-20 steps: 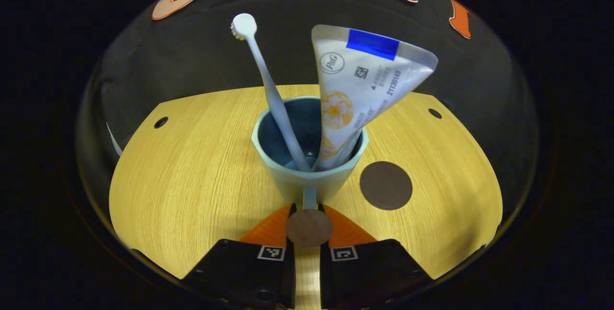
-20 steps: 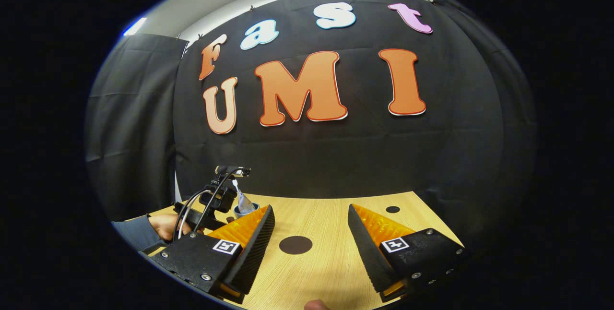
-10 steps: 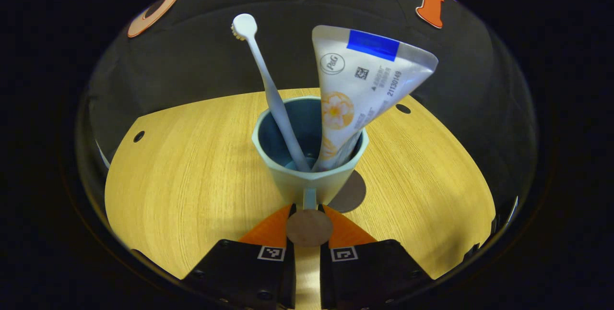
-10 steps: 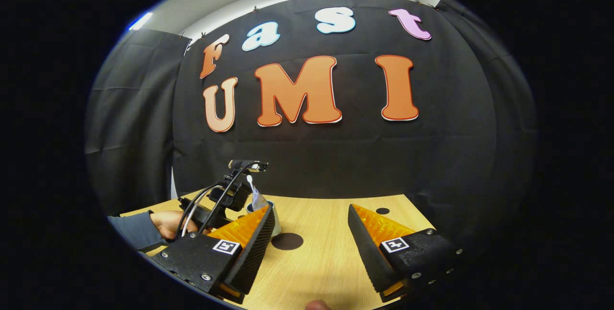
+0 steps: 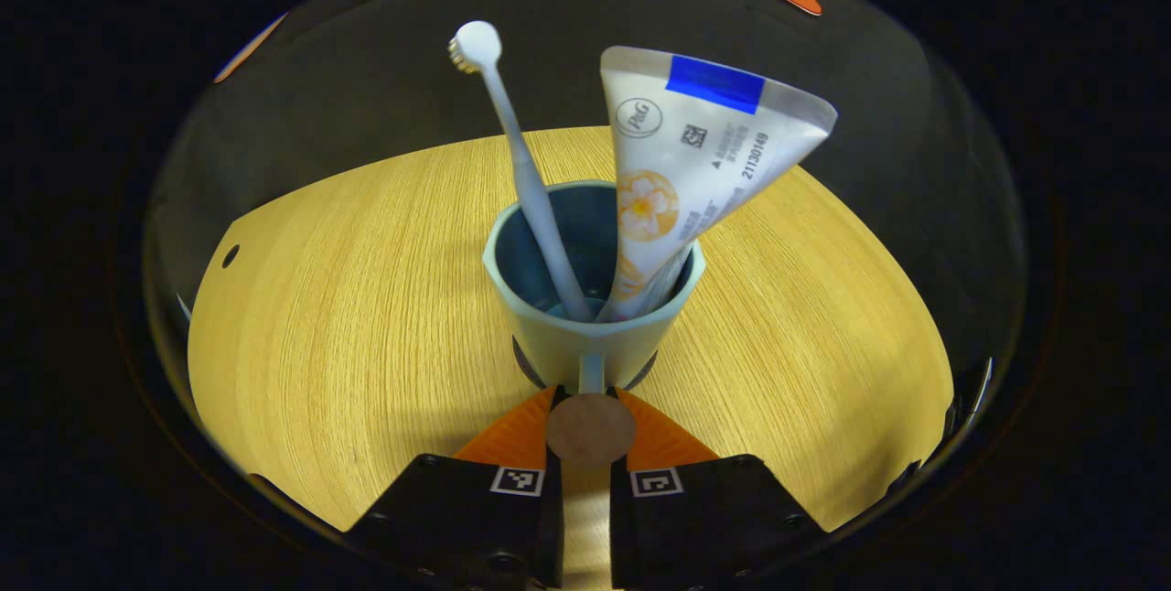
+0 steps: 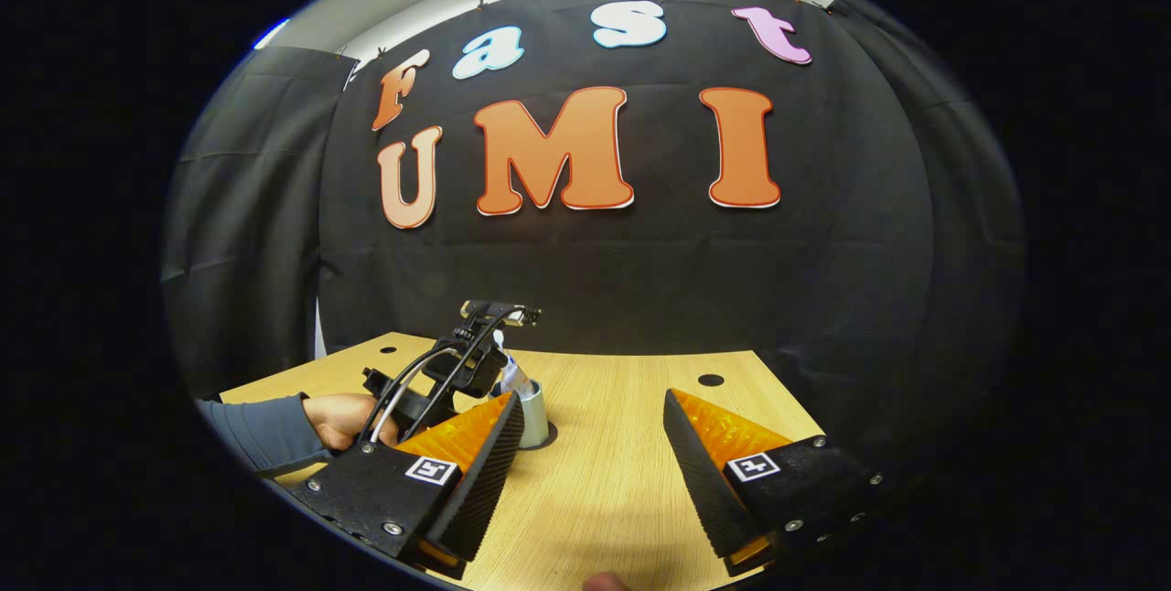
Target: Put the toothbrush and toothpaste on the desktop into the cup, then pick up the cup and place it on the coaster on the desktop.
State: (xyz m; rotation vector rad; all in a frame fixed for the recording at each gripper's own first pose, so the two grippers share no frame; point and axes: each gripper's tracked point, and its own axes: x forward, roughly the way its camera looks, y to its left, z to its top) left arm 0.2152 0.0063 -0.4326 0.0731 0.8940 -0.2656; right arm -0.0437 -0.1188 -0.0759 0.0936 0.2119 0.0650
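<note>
2 things stand in the cup (image 5: 593, 335): the toothbrush (image 5: 521, 166) leans to the left with its head up, and the toothpaste (image 5: 695, 161) stands on its cap end at the right side, its flat crimped end fanning out above the rim.

In the left gripper view the cup sits on the coaster (image 5: 645, 370), of which only dark slivers show at either side of the cup's base, out in the middle of the wooden worktop (image 5: 348, 298). The left gripper (image 5: 590, 403) has its fingers (image 5: 512, 435) clenched on the cup's thin handle (image 5: 591, 375), 1 finger on each side; a round brown knob on that handle sits just in front of the fingers. Whether the cup's base rests fully on the coaster or is just above it cannot be told.

In the right gripper view the right gripper (image 6: 595, 445) hovers over the near part of the worktop with its fingers (image 6: 485, 472) spread wide and nothing between them. Beyond its left finger the cup (image 6: 533, 413) stands on the coaster (image 6: 542, 438), toward the worktop's left half and well in from the far edge. A hand (image 6: 343, 417) in a grey sleeve (image 6: 261, 431) holds the left gripper, partly hidden behind that finger. A dark hole (image 6: 711, 381) lies near the far edge.
</note>
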